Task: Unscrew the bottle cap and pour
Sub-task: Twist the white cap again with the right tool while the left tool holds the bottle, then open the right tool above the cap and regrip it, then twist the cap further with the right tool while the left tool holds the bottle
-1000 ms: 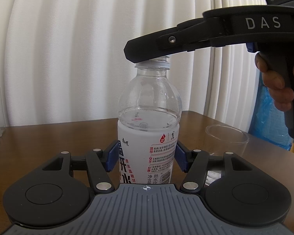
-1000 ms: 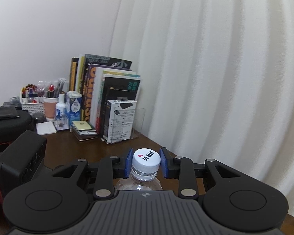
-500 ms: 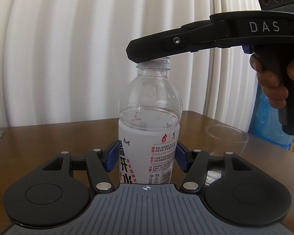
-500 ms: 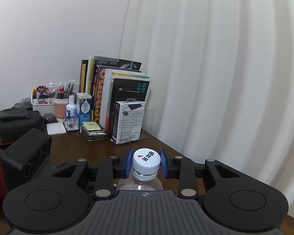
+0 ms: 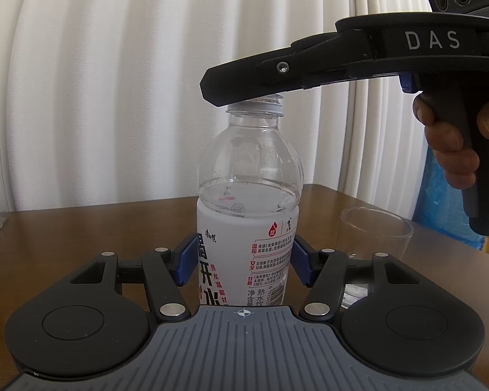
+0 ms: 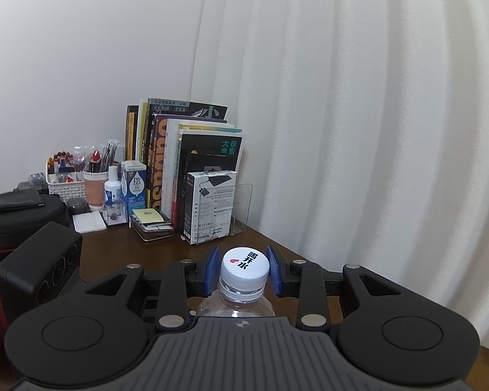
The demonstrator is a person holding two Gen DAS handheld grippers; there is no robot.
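Two hand-held grippers share the work. The left hand-held gripper [image 5: 243, 262] has its blue pads pressed against the white label of the clear plastic water bottle [image 5: 247, 202], which stands upright on the brown wooden surface [image 5: 81, 228]. The right hand-held gripper [image 6: 243, 270] is closed around the white screw cap [image 6: 243, 265], pads touching its sides. Thread shows beneath the cap, so unscrewing looks nearly finished. Next comes lifting the cap clear, then tilting the bottle toward the empty clear glass cup [image 5: 376, 228] just beside it, slowly to avoid spilling.
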